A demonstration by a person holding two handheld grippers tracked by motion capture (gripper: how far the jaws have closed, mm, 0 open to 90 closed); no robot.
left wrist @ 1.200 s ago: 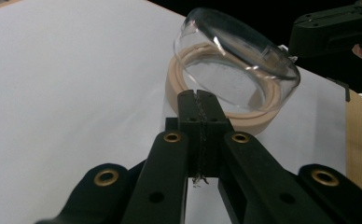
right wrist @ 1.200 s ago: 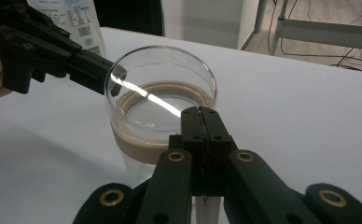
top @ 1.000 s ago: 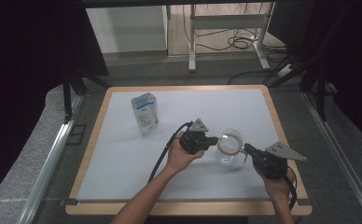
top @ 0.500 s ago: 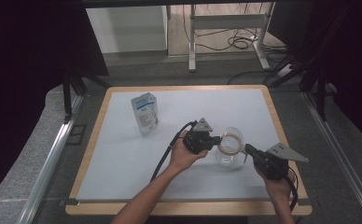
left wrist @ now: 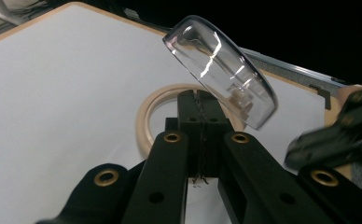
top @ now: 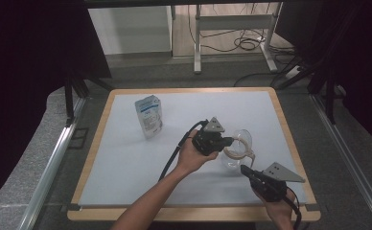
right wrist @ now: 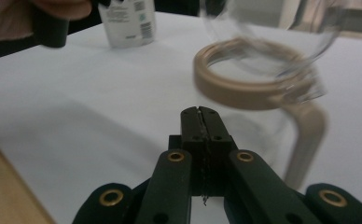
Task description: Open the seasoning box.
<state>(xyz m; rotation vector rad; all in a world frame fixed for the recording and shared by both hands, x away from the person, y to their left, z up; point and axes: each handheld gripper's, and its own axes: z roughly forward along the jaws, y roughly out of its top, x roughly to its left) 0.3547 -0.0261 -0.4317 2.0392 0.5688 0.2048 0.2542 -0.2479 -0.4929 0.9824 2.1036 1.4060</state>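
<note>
A clear glass pitcher (top: 233, 160) with a beige rim ring (left wrist: 145, 122) and beige handle (right wrist: 307, 135) stands right of centre on the white mat. Its clear domed lid (left wrist: 221, 70) is tilted up off the ring. My left gripper (top: 229, 141) is shut, its tips (left wrist: 200, 96) at the ring's near edge, under the raised lid; nothing visible lies between the jaws. My right gripper (top: 244, 168) is shut with nothing in it, its tips (right wrist: 201, 111) just short of the ring (right wrist: 244, 88) and beside the handle.
A white and blue pouch (top: 149, 116) stands upright at the mat's back left, also seen as the pouch (right wrist: 128, 21) in the right gripper view. The wooden board's edge (top: 96, 139) frames the mat. Metal rails run along both sides, and desk legs and cables are behind.
The left hand has lifted a little at the pitcher's rim and the lid stands tilted up. The right gripper has come lower and closer to the pitcher.
</note>
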